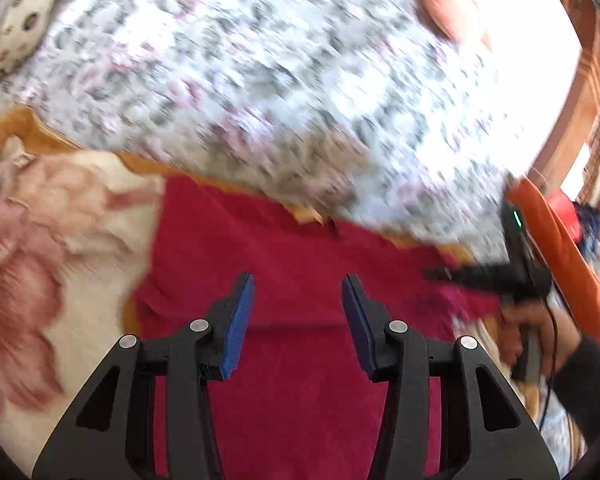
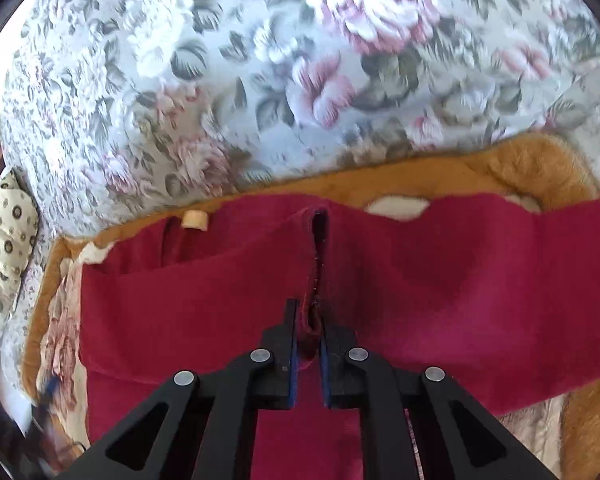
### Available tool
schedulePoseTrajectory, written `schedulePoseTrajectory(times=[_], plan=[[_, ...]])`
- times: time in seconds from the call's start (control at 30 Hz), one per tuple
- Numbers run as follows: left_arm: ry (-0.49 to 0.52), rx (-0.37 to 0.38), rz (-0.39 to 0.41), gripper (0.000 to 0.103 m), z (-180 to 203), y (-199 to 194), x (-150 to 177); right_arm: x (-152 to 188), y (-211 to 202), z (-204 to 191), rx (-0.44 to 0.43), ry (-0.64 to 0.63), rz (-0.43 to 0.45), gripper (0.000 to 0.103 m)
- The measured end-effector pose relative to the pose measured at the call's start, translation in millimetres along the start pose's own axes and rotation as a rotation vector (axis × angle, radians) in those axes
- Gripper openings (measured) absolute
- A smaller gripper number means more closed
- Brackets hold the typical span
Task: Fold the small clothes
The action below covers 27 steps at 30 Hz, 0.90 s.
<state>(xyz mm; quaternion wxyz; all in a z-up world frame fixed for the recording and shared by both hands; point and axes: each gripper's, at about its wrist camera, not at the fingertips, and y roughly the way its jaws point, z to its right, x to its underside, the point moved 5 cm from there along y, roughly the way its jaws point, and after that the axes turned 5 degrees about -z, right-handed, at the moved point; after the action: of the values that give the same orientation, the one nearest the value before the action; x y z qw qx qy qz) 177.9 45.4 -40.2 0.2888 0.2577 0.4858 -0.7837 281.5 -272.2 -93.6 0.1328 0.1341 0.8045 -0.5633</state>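
The red cloth (image 2: pixel 440 280) lies on a tan blanket (image 2: pixel 500 168) over the floral bedspread (image 2: pixel 220 80). The right gripper (image 2: pixel 309 332) pinches a ridge of it. The left gripper (image 1: pixel 298 320) hovers above, jaws apart, empty. A dotted pillow (image 1: pixel 16 28) sits well off.

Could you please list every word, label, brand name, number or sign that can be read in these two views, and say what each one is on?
None: no view shows readable text.
The cream tag at the red garment's top edge looks blank.
The green light on the right hand-held gripper is an indicator, not writing.
The dotted pillow bears only round motifs, too small to tell if any hold letters.
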Motion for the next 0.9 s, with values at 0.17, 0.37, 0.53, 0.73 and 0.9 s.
schedulePoseTrajectory(times=[0.17, 0.37, 0.53, 0.73, 0.9], plan=[[-0.032, -0.059, -0.031, 0.045, -30.3, 35.0, -35.7, 3.9, 3.5, 5.9, -0.107, 0.056, 0.03, 0.008], [-0.097, -0.224, -0.197, 0.044, -80.9, 111.2, -40.4, 10.2, 16.7, 23.4, -0.149, 0.21, -0.017, 0.009], [-0.082, -0.214, -0.198, 0.048, -86.9, 113.9, -36.7, 14.8, -1.6, 28.2, -0.108, 0.171, 0.024, 0.013], [-0.041, -0.216, -0.172, 0.058, -79.6, 113.0, -30.6, 4.4, -40.5, 10.8, -0.003, 0.023, 0.197, 0.013], [-0.023, -0.194, -0.185, 0.07, -75.7, 123.0, -34.9, 17.4, 0.2, -31.7, 0.063, -0.207, 0.103, 0.013]])
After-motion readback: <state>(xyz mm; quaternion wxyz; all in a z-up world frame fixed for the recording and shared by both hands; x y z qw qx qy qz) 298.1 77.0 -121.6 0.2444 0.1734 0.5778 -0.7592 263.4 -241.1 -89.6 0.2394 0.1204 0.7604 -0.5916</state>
